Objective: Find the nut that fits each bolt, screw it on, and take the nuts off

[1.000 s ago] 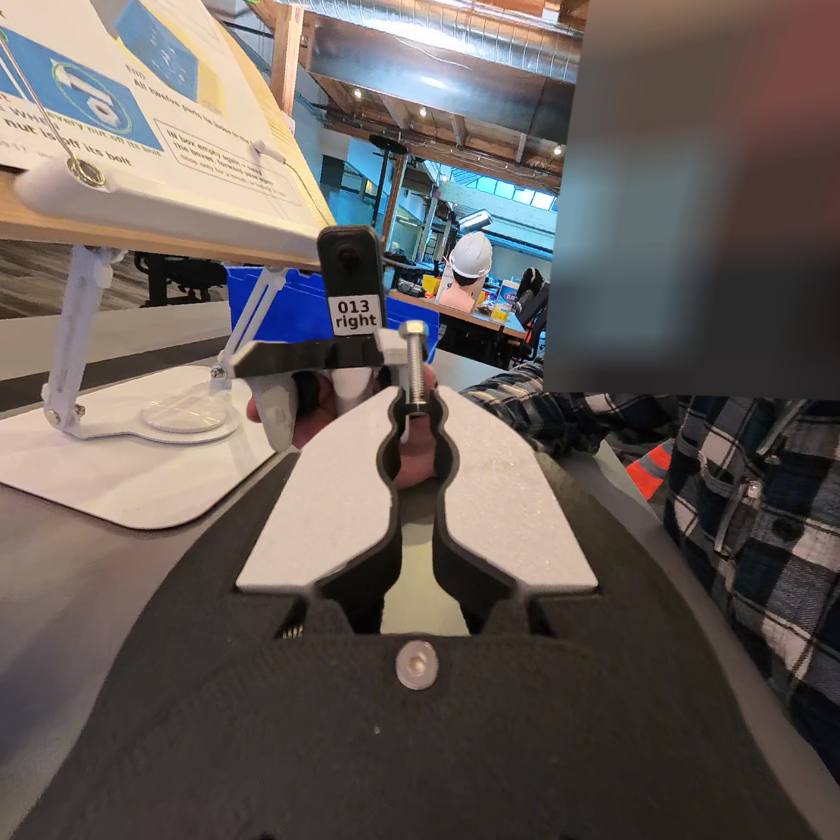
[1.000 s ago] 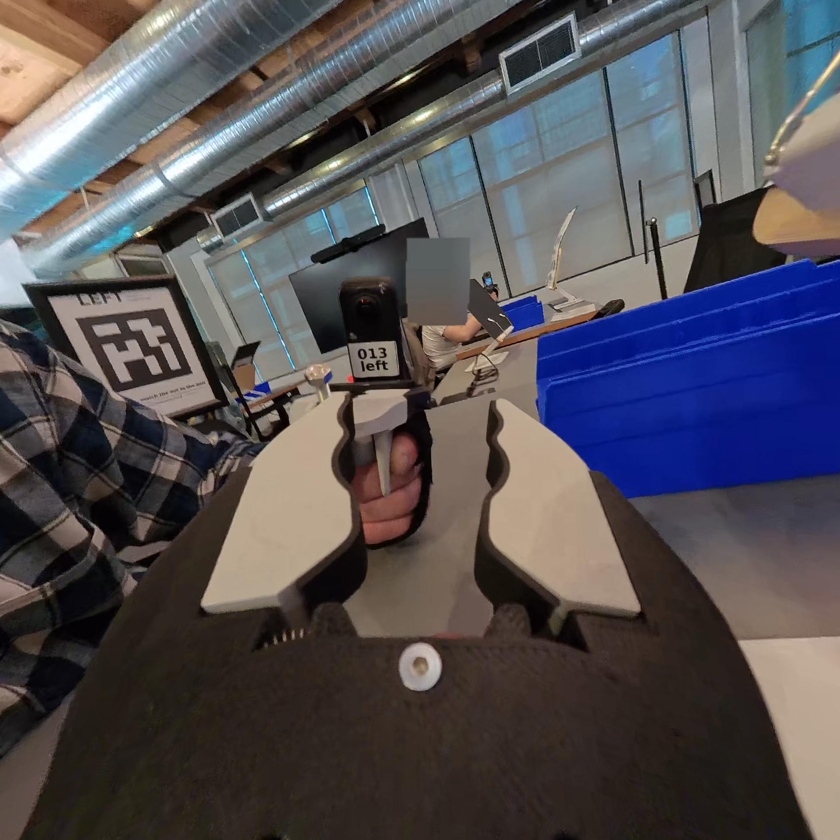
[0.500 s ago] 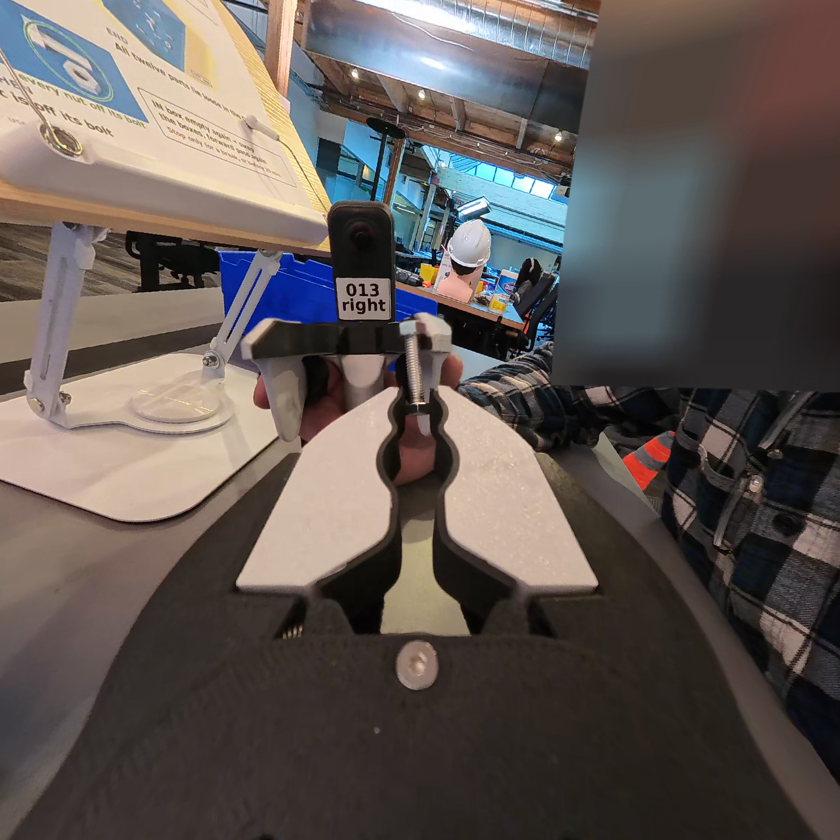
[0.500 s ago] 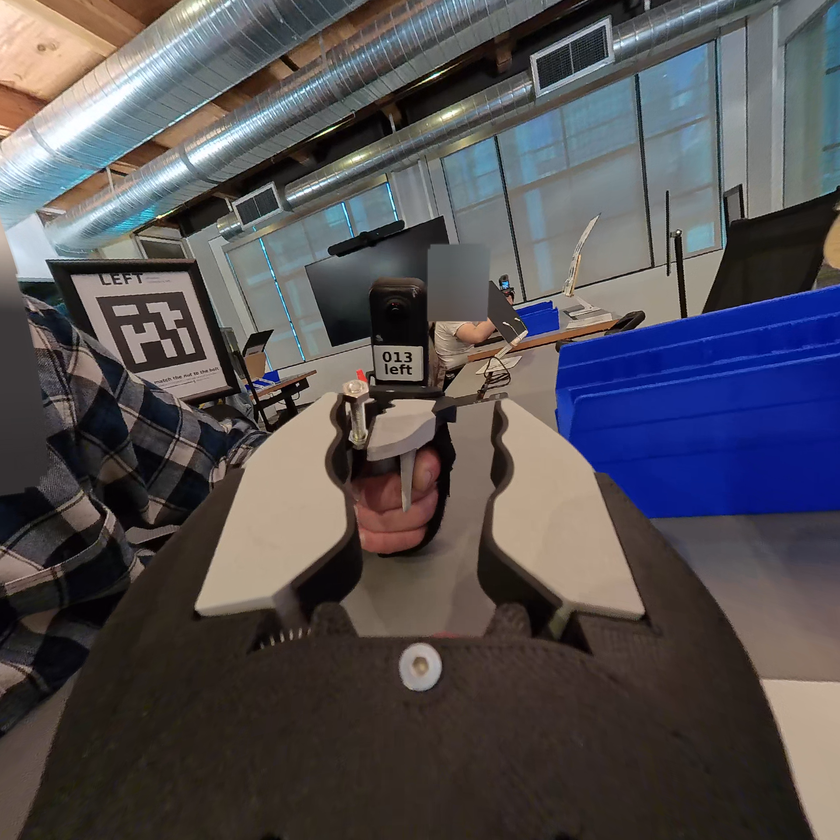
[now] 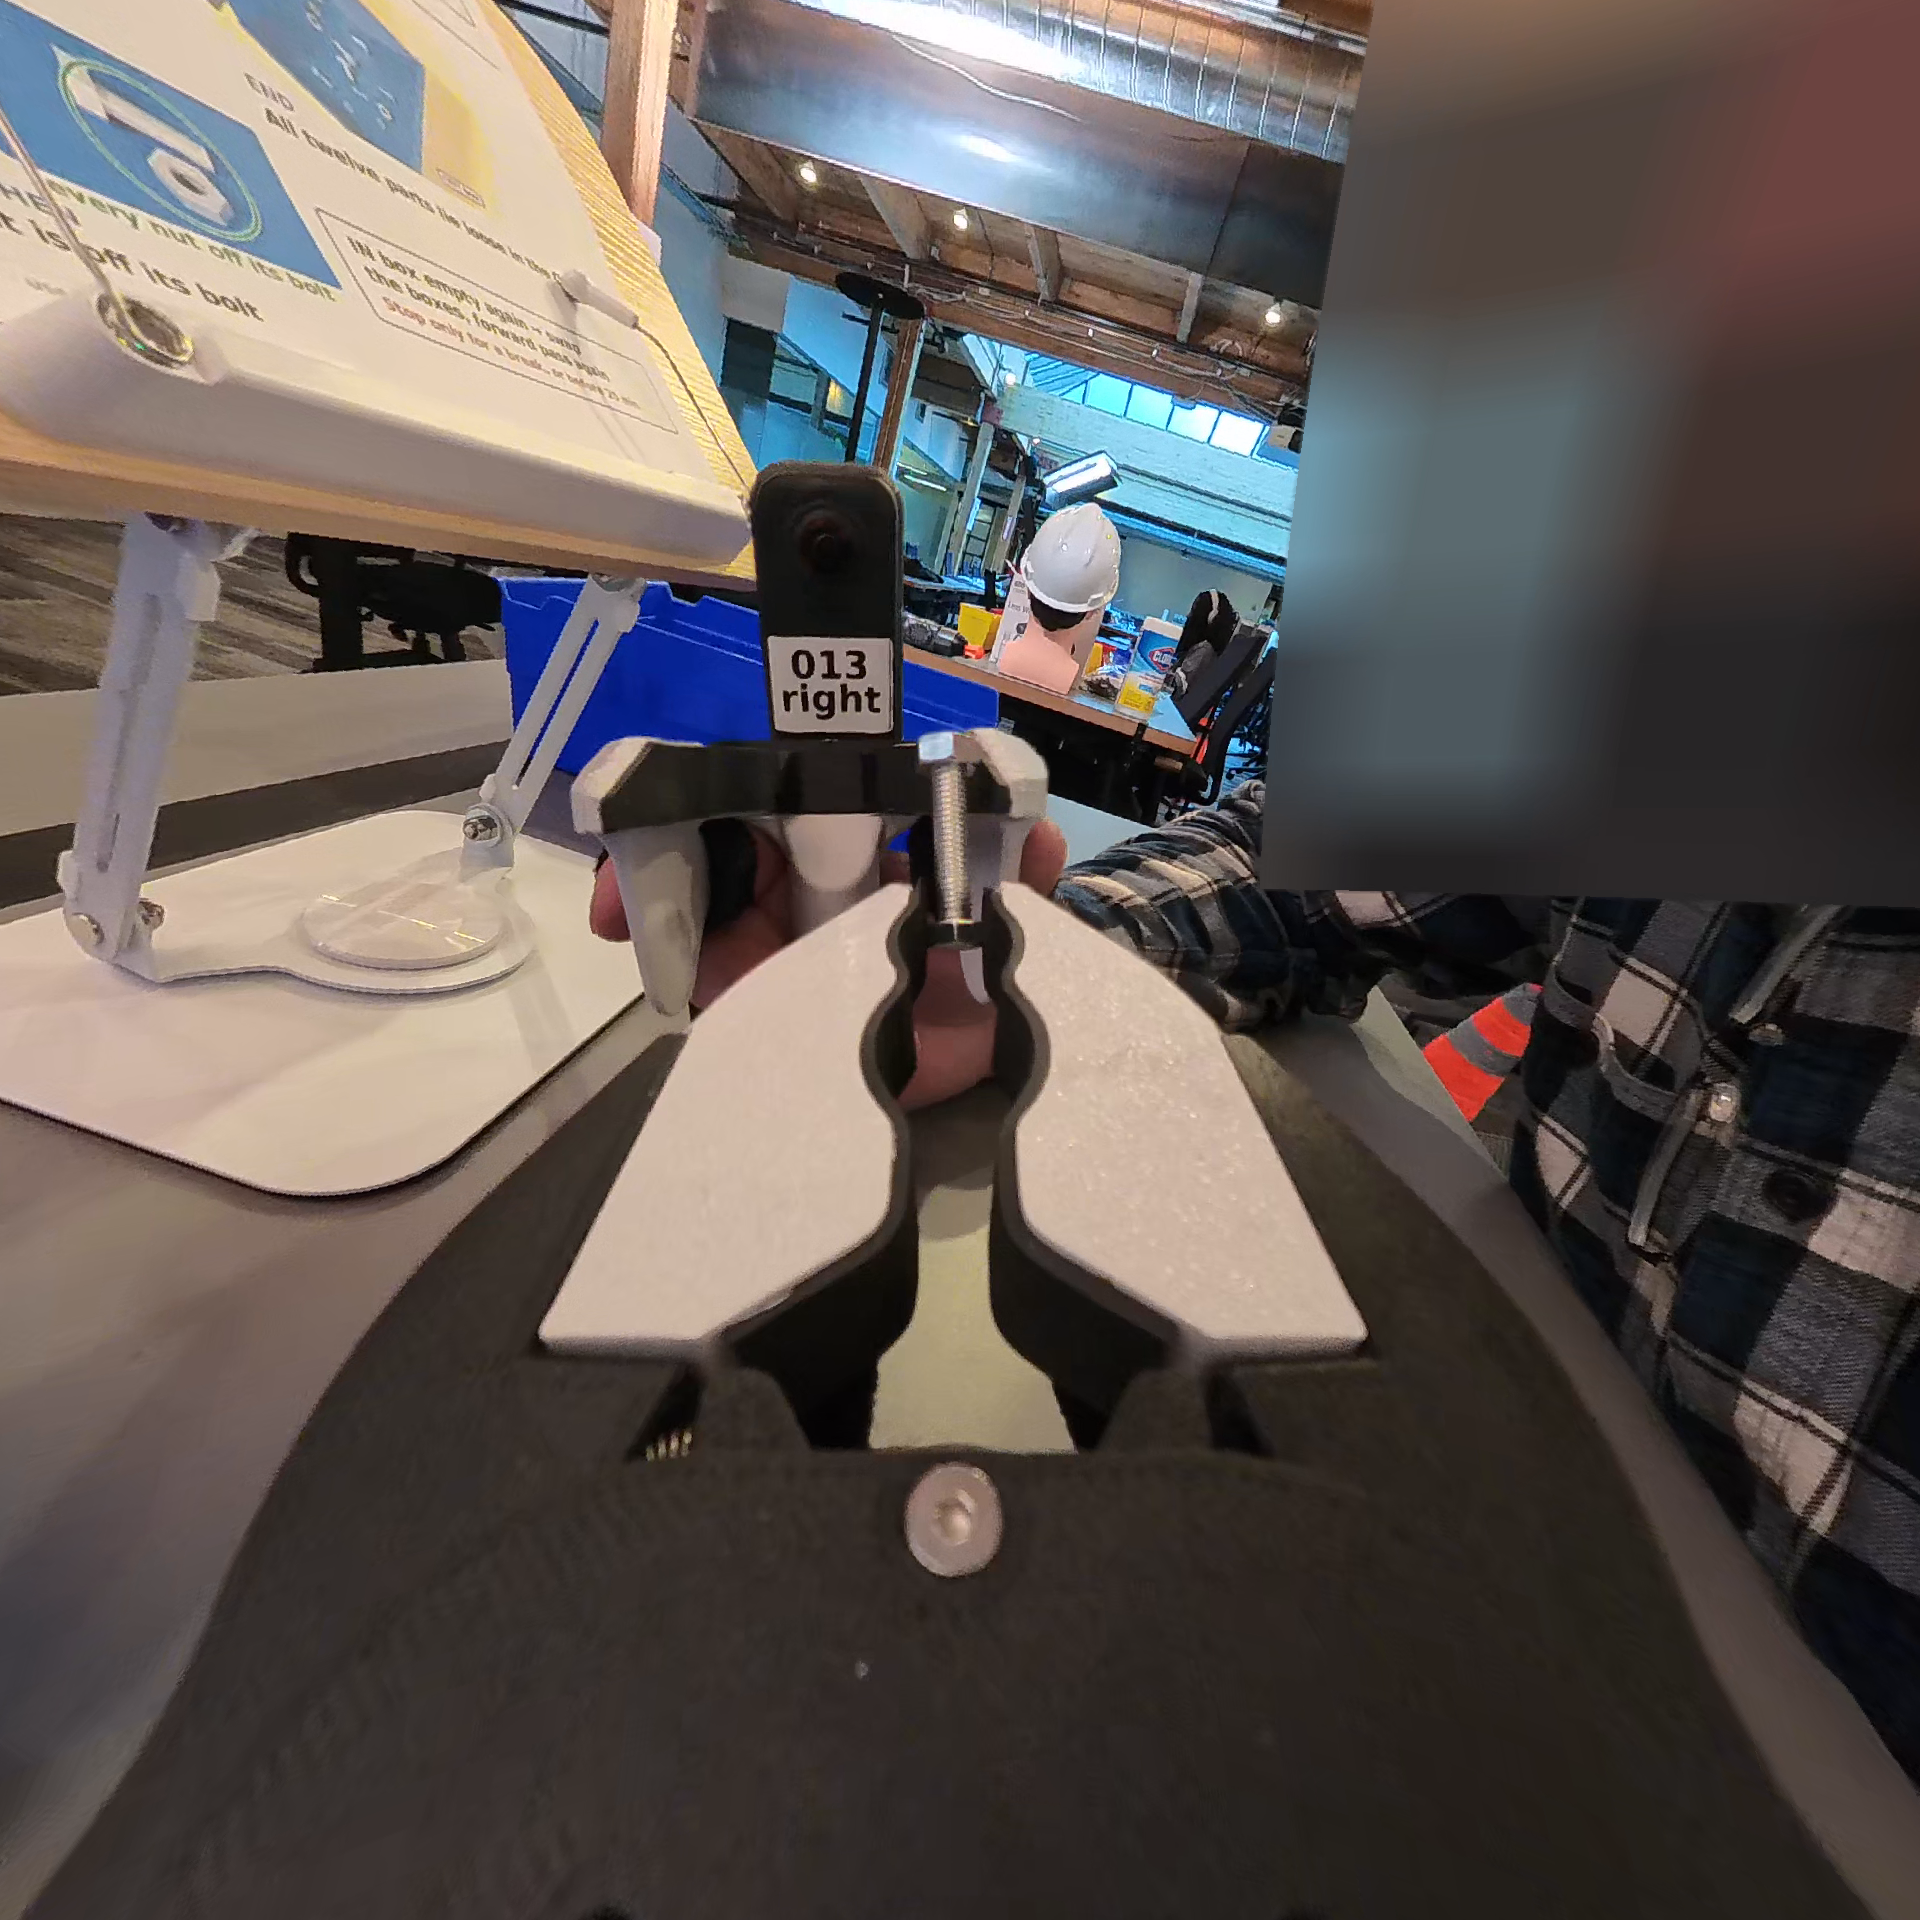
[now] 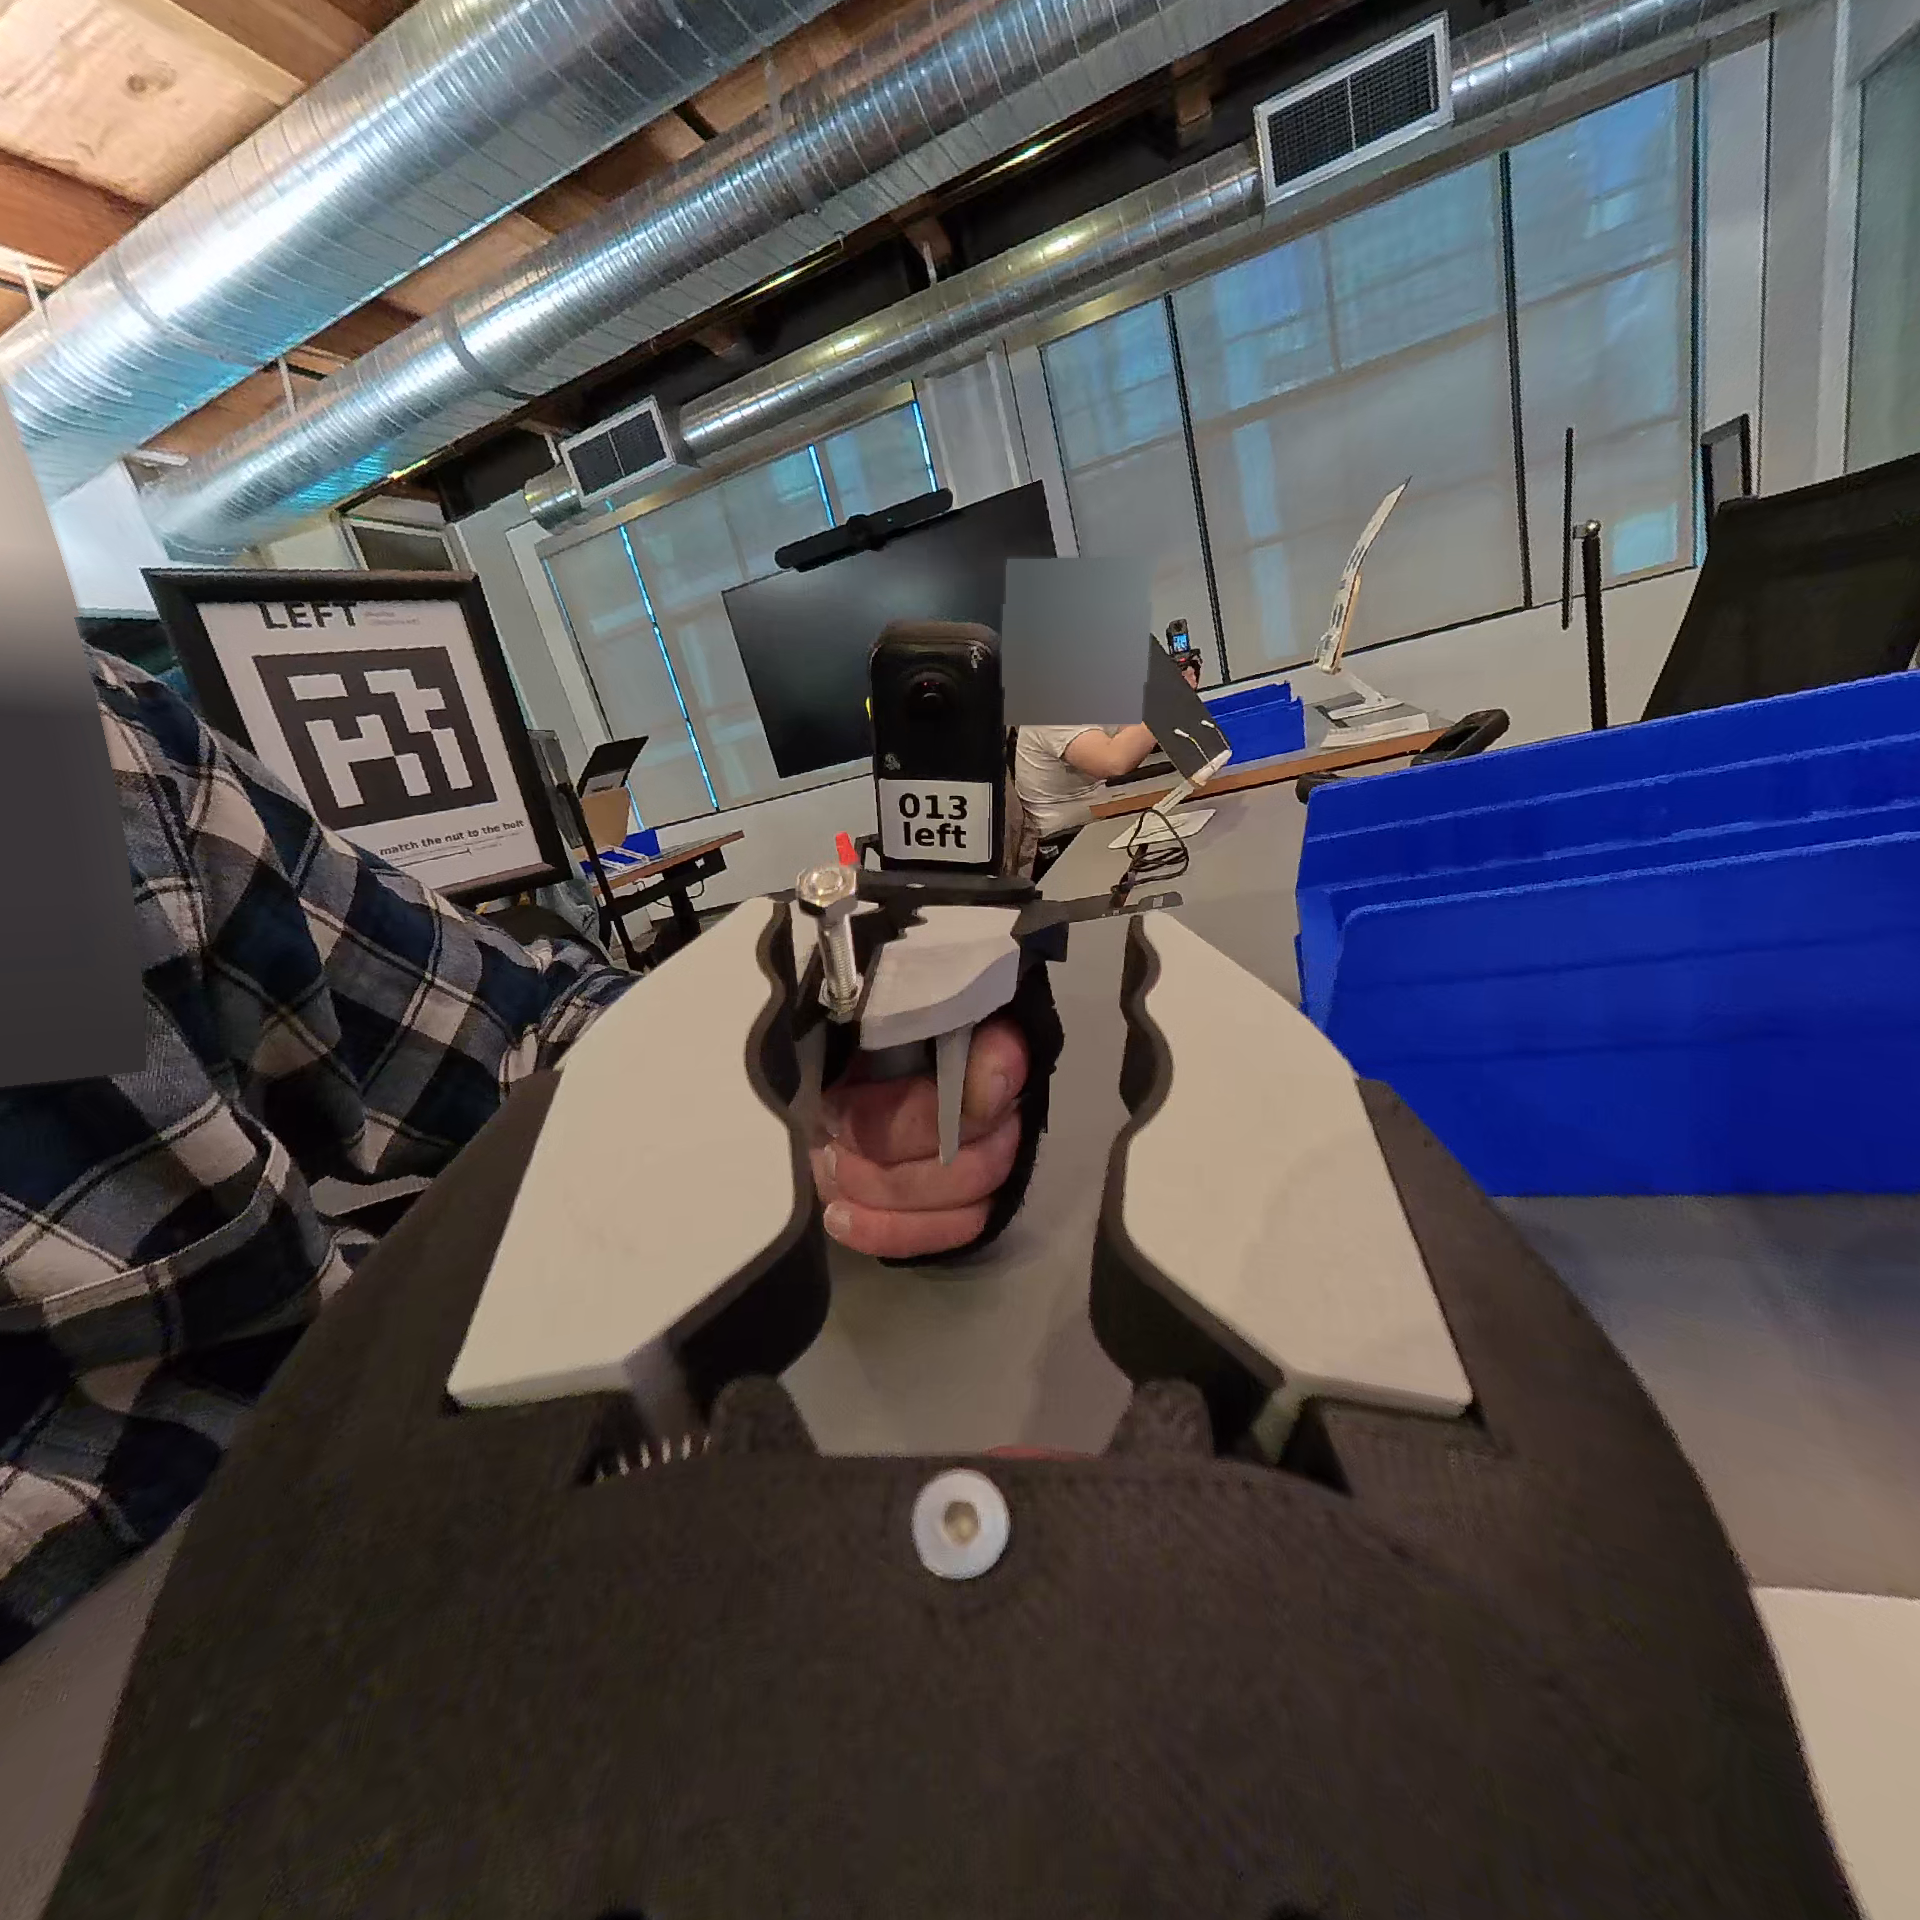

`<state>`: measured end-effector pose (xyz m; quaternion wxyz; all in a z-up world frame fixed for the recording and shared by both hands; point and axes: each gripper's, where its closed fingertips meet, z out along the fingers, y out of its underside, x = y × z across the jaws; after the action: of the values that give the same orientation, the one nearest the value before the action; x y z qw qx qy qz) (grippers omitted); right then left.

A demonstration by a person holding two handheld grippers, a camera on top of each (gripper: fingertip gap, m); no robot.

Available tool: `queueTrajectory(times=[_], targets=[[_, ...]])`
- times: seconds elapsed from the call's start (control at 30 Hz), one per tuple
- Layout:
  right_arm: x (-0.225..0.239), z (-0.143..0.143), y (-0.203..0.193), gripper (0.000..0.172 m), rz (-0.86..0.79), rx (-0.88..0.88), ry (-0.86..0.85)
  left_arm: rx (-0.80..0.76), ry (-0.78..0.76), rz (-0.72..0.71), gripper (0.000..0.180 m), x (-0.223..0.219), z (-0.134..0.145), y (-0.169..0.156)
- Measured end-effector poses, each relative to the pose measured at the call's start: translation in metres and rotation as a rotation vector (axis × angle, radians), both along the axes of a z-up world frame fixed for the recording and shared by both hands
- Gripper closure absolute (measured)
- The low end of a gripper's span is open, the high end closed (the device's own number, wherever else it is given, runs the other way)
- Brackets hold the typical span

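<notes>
holding entry, read left to right across the two wrist views.

item one, document stand [image 5: 312,914]: white, at the left on the table [image 5: 156,1299], carrying a tilted printed sheet; it sat larger and lower in view than a second before, so the left camera had tipped and closed in a little.

item two, left gripper [image 5: 951,920]: jaws nearly pressed together, pinching a small dark nut [image 5: 953,935] at the tips. the grip looked unchanged over the last second.

item three, bolt [image 5: 948,831]: silver, hex head up, upright, its threaded lower end seated in the nut. a second earlier its head stood clear above the far gripper's crossbar; by this moment the head was level with that bar.

item four, right gripper [image 6: 951,935]: jaws spread wide, nothing pinched. the bolt [image 6: 836,951] stood just inside its left finger [image 6: 665,1143], no pressing visible. a second before, the bolt sat well outside that finger, off to the left; half a second before, it had reached the finger's edge.

item five, blue bin [image 6: 1610,935]: at the right, apart from both tools.

assessment: the spread jaws had been brought around the bolt, which suggested a fresh grip on shank or head was being prepared, probably to turn the bolt against the held nut. whether that meant tightening or removal could not be told.
</notes>
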<state>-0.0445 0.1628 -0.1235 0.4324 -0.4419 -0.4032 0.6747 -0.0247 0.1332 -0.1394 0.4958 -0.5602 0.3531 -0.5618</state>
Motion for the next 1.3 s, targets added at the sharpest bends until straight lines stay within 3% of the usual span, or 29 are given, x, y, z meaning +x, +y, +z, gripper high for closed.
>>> queueTrajectory(times=[0.37, 0.63, 1.3], targets=[[0.003, -0.005, 0.016, 0.115, -0.048, -0.061, -0.012, 0.004, -0.017, 0.002, 0.171, -0.003, 0.003, 0.0], [-0.001, 0.0, -0.006, 0.111, 0.018, 0.023, -0.005, -0.016, -0.031, -0.004, 0.171, -0.003, 0.003, 0.001], [0.001, -0.001, 0.004, 0.114, -0.012, -0.013, -0.006, -0.02, -0.025, 0.011, 0.171, -0.004, 0.002, 0.004]])
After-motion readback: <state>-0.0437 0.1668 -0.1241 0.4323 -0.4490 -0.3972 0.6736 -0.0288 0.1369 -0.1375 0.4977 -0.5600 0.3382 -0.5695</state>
